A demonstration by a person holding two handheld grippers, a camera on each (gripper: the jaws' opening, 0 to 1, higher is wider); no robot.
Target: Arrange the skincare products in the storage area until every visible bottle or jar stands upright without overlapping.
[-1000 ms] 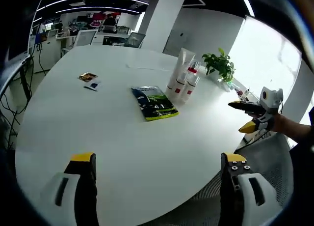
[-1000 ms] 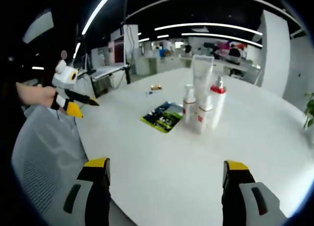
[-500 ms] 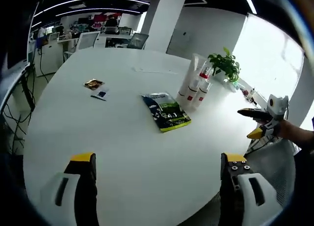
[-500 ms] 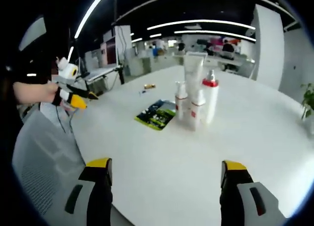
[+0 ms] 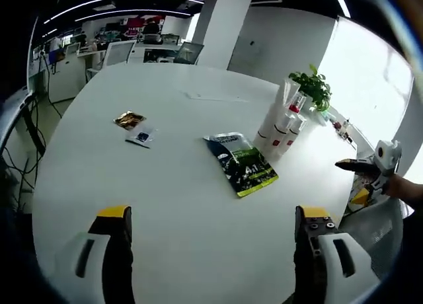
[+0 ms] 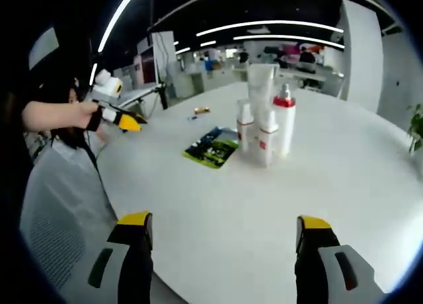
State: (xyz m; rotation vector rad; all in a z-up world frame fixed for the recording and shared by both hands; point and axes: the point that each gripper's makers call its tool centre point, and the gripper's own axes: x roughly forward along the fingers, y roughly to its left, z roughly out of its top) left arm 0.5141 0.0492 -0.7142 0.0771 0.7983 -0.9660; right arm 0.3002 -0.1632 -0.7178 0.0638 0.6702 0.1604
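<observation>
Left gripper view, near to far: my left gripper (image 5: 210, 251) has jaws spread wide, nothing between them, over bare white table (image 5: 165, 205). Ahead, a green-and-dark flat pouch (image 5: 242, 164) lies flat. To its left, well apart, two small sachets (image 5: 135, 127) lie next to each other. Past the pouch, toward the right, the skincare bottles (image 5: 283, 124) stand upright in a tight cluster, well clear of my fingers. Behind them, a potted plant (image 5: 314, 87). At the right edge my right gripper (image 5: 357, 168) comes in, held in a hand; can't tell its jaw state there.

Right gripper view: right gripper (image 6: 223, 254) w/ jaws also spread apart, empty, above the table (image 6: 251, 211) near its edge. Bottle cluster (image 6: 266, 122) sits straight ahead beyond the jaws, not touching: tall tube at back, red-capped bottle at right, two small white pump bottles in front, all upright. Pouch (image 6: 211, 147) lies just left of them. Left gripper (image 6: 125, 119) enters from the left, held in a hand. Mesh chair back (image 6: 53, 218) at lower left. Office desks far back.
</observation>
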